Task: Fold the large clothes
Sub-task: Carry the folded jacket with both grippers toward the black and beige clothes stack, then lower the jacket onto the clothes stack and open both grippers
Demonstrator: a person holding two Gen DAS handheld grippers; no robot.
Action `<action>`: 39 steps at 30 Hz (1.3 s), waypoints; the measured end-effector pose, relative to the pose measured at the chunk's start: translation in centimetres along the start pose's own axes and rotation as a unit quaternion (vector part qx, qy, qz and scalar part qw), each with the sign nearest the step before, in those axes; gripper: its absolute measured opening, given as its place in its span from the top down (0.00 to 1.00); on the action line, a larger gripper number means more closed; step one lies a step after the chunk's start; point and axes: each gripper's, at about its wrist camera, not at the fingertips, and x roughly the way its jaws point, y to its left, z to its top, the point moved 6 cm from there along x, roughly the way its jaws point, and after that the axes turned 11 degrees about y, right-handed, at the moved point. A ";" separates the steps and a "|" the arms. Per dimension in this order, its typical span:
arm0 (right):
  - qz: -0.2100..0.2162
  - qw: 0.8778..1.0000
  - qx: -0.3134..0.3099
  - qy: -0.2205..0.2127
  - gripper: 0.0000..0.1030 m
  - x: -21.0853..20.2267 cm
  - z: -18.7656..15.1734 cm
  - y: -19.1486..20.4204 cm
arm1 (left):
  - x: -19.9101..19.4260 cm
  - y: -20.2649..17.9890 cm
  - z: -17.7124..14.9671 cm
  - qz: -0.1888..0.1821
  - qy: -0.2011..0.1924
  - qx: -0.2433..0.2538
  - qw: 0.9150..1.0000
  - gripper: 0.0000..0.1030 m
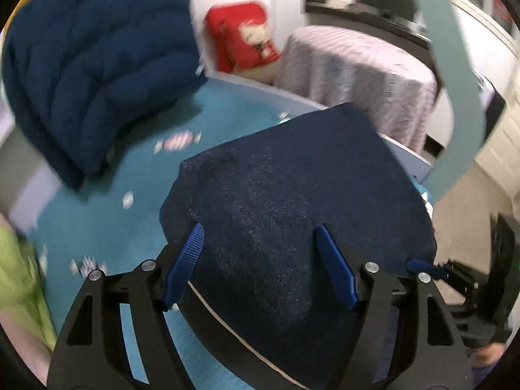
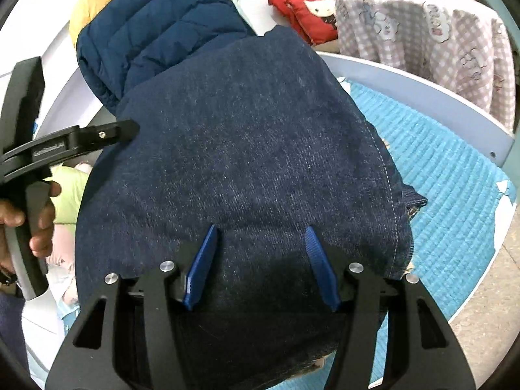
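A folded dark denim garment (image 1: 292, 178) (image 2: 243, 130) lies on the turquoise mat (image 1: 113, 221) (image 2: 438, 178). My left gripper (image 1: 259, 227) hangs over its near part with jaws wide apart; the cloth lies under the blue pads and is not pinched. My right gripper (image 2: 260, 228) also stands open above the denim, close to its surface. In the right wrist view a hand (image 2: 35, 224) holds the left tool at the far left, and one black finger (image 2: 107, 133) reaches the garment's left edge. A blue pad (image 1: 422, 265) of the right tool shows at the denim's right edge.
A navy puffer jacket (image 1: 97, 65) (image 2: 156, 32) lies behind the denim. Beyond it are a red bag with a cat print (image 1: 247, 35) (image 2: 308, 6) and a lilac checked cloth (image 1: 357, 74) (image 2: 438, 32). A light green garment (image 1: 16, 276) (image 2: 68, 191) lies left. Floor (image 2: 481, 308) shows right.
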 end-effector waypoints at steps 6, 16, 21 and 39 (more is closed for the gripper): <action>-0.005 1.000 -0.001 0.015 0.48 2.4 1.0 0.2 | 3.2 2.6 -0.1 0.005 0.008 -0.043 0.999 0.28; -0.020 1.000 -0.001 0.015 0.45 1.7 1.2 0.8 | 3.7 3.4 0.0 -0.003 -0.008 -0.064 0.998 0.28; -0.091 0.996 -0.016 0.006 0.29 0.2 0.6 1.1 | 0.8 2.7 -0.9 -0.010 -0.041 -0.044 0.998 0.12; -0.160 0.976 -0.124 -0.073 0.16 -9.1 -8.0 12.0 | -12.5 3.1 -18.1 0.010 -0.096 -0.032 0.995 0.06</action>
